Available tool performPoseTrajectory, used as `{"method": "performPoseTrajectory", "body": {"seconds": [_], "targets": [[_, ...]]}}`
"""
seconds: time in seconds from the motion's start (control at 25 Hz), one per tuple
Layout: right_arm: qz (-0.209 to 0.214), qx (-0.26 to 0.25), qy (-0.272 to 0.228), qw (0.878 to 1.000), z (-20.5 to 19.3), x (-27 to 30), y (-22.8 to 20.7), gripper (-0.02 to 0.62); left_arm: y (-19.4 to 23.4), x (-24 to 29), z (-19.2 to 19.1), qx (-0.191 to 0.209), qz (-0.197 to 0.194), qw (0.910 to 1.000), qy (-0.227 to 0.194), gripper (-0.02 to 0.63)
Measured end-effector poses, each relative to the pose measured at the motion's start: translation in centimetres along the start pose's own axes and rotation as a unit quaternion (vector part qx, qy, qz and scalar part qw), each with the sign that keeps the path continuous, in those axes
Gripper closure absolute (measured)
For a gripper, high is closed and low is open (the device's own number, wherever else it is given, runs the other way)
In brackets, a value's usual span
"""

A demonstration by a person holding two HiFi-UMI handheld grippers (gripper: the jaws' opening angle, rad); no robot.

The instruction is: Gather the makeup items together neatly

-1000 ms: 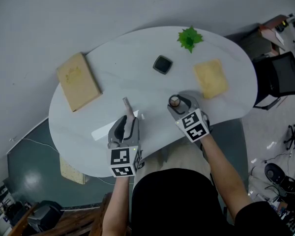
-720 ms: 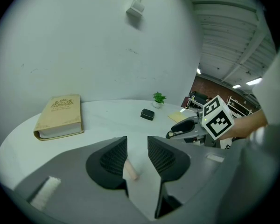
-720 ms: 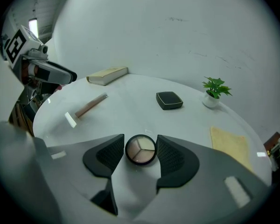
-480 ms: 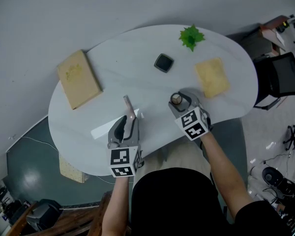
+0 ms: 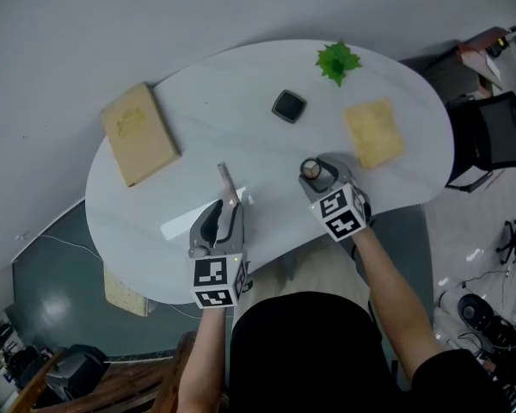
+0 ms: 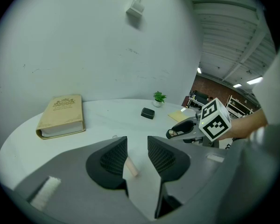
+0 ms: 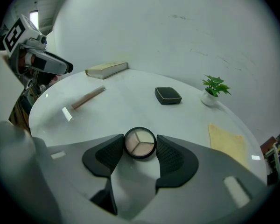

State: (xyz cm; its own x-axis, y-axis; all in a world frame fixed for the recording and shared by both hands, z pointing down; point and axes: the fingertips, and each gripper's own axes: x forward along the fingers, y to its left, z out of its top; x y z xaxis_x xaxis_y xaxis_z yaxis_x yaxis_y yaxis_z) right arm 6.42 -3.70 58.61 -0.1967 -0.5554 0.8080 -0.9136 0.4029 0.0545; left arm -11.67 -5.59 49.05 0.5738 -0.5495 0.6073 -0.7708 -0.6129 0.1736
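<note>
Compact (image 7: 140, 143) is clasped by the right hand-held gripper (image 7: 140, 146), jaws just eased wider; it could be dragged askew on withdrawal.

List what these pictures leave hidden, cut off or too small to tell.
- Pink stick: left gripper view, mostly hidden behind a jaw of the left gripper.
- Book: cover emblem too small to read in any view.
- Black case: lid shut, contents hidden in every view.
- Plant: head view, its leaves cover the pot.
</note>
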Motion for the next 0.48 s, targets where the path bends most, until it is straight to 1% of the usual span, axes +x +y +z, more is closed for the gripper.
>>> {"method": "performPoseTrajectory", "body": {"seconds": [0.48], "targets": [[0.005,-0.012,-0.001,1.0,0.39,-0.38,0.61,0.38,0.07,-0.46,-0.28,-0.007,0.004,1.0,-0.004,0.469]]}}
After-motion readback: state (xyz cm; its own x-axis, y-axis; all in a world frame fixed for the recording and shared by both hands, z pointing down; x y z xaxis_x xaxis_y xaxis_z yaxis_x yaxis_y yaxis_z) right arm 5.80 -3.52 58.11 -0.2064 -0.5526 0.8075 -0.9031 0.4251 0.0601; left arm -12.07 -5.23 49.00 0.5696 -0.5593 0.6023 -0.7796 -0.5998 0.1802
